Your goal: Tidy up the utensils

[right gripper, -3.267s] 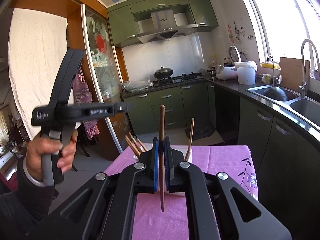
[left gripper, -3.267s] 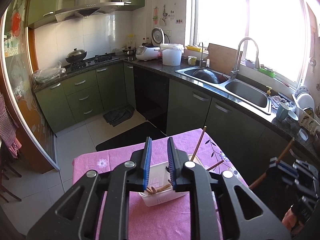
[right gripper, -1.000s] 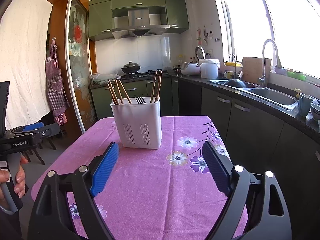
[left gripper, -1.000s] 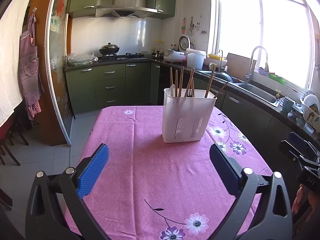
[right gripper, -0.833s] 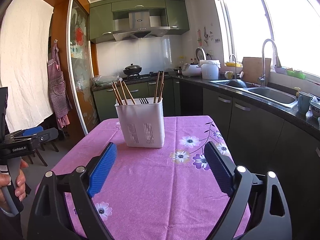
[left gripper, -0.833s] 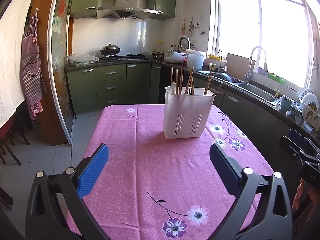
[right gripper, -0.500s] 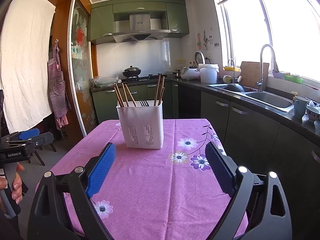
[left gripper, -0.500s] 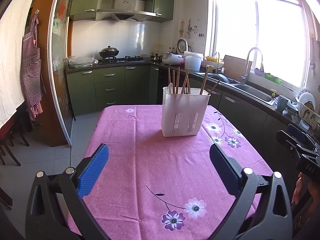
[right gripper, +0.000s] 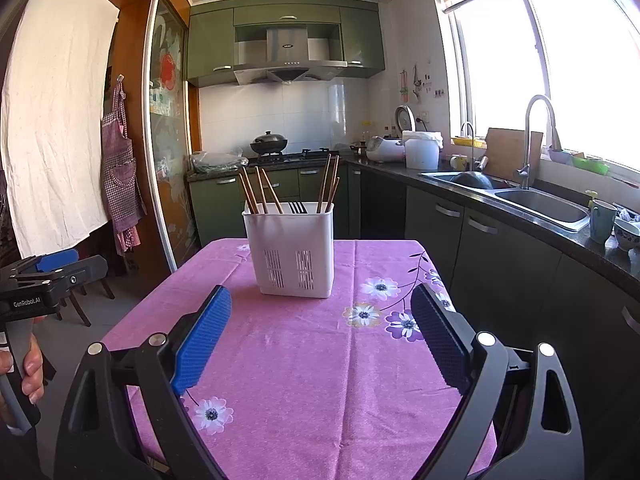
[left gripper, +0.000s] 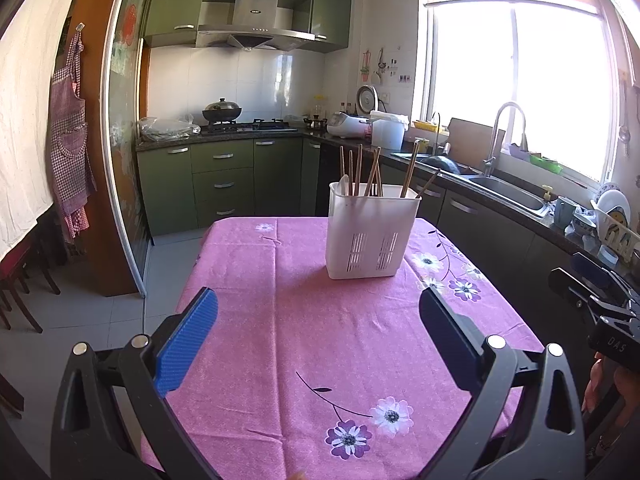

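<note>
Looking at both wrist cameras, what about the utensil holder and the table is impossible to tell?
- White utensil holder: its dividers and the lower ends of the chopsticks, hidden by its opaque walls in both views.
- Fork: only the tines show, right wrist view.
- Table: near edge cut off behind the left gripper and right gripper.

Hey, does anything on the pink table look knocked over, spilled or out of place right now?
Nothing stands out. The white slotted plastic utensil holder stands upright on the pink floral tablecloth, with the brown wooden chopsticks leaning inside it. Both the left gripper and right gripper are open and holding nothing.
</note>
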`<state>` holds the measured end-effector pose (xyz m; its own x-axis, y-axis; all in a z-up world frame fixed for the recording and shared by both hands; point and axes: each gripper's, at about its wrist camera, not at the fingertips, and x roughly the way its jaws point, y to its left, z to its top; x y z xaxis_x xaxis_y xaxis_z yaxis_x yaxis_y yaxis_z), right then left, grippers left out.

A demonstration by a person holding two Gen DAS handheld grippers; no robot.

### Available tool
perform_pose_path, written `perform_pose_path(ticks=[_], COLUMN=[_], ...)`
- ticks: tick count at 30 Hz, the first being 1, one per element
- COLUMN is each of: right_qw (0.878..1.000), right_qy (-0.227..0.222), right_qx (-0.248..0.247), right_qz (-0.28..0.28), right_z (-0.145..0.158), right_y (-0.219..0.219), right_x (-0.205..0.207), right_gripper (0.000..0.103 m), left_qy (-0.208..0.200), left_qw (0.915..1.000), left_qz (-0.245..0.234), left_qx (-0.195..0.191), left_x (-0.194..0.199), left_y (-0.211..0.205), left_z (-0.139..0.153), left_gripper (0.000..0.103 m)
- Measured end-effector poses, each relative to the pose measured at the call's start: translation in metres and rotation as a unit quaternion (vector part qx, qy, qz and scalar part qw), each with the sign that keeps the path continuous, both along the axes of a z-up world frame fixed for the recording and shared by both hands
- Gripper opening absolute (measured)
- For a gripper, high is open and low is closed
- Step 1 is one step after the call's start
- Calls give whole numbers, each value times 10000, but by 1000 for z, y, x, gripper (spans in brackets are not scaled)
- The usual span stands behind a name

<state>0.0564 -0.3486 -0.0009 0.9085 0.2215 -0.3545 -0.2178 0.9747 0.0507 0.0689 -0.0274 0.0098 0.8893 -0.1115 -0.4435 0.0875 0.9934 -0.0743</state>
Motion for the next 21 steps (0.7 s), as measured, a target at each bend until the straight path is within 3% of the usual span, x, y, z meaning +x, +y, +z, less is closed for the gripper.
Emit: perform_pose_path(ticks=[21], right_qw=[10000], right_qy=[70], right_qx=[6], right_qz=[43], right_z=[-4], right_y=[2], right_x=[4], right_gripper=[90], left_qy=[-8], left_qw=[10000], left_qz=[62], left_qx=[51], left_x=[0], left_y=[1], left_z=[-2], left_gripper=[96])
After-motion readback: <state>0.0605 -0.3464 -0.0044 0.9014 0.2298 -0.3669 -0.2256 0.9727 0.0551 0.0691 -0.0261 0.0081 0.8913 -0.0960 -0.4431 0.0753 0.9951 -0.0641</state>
